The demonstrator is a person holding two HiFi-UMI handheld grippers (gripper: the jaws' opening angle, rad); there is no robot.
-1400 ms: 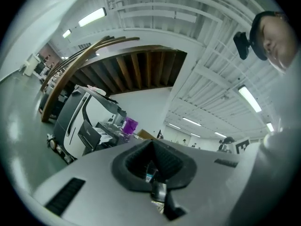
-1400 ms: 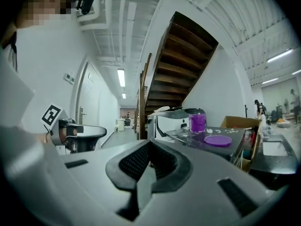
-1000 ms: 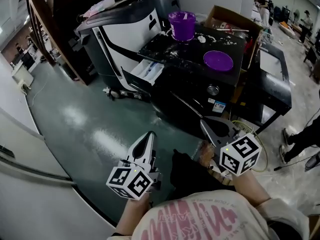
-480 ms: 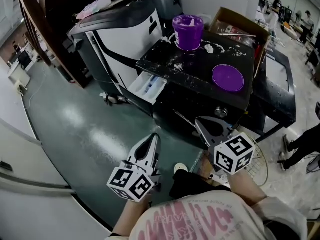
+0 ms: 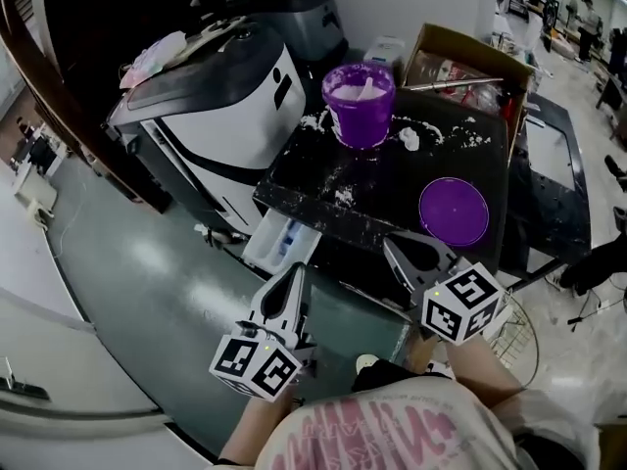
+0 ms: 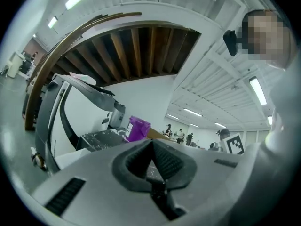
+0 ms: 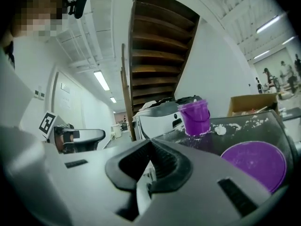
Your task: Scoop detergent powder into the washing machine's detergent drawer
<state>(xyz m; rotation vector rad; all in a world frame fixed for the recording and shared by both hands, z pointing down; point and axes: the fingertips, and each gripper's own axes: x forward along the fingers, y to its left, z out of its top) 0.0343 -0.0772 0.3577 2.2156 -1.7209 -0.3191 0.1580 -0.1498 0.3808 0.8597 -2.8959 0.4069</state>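
head view: your 2 grippers, left gripper (image 5: 296, 270) and right gripper (image 5: 394, 244), are each pressed together on nothing. purple detergent tub (image 5: 359, 104) stands at the far side of the powder-strewn black top (image 5: 377, 179). detergent drawer (image 5: 281, 243) is pulled out at the top's near left, just beyond the left gripper.

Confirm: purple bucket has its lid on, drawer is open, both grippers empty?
No: the bucket is open; its lid lies on the black top beside it, per the head view. The drawer is open; left gripper and right gripper are empty.
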